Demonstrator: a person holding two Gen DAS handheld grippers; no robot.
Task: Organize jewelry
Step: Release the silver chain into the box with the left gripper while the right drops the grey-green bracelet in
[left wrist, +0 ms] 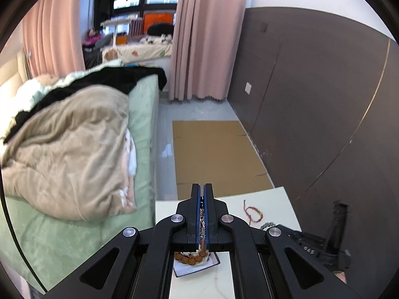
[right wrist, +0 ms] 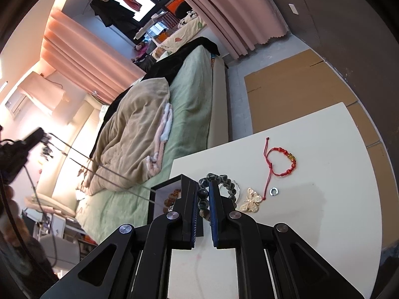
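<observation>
My left gripper is shut on a thin chain-like piece of jewelry, held above a small open box that holds a brown bead bracelet. My right gripper is shut on a dark bead bracelet at the white table, next to the same box. A red cord bracelet, a gold butterfly brooch and a small silver ring lie on the table to the right. The red bracelet also shows in the left wrist view.
A bed with green sheet and a beige blanket stands left of the table. Flat cardboard lies on the floor beyond the table. A dark wall panel runs along the right.
</observation>
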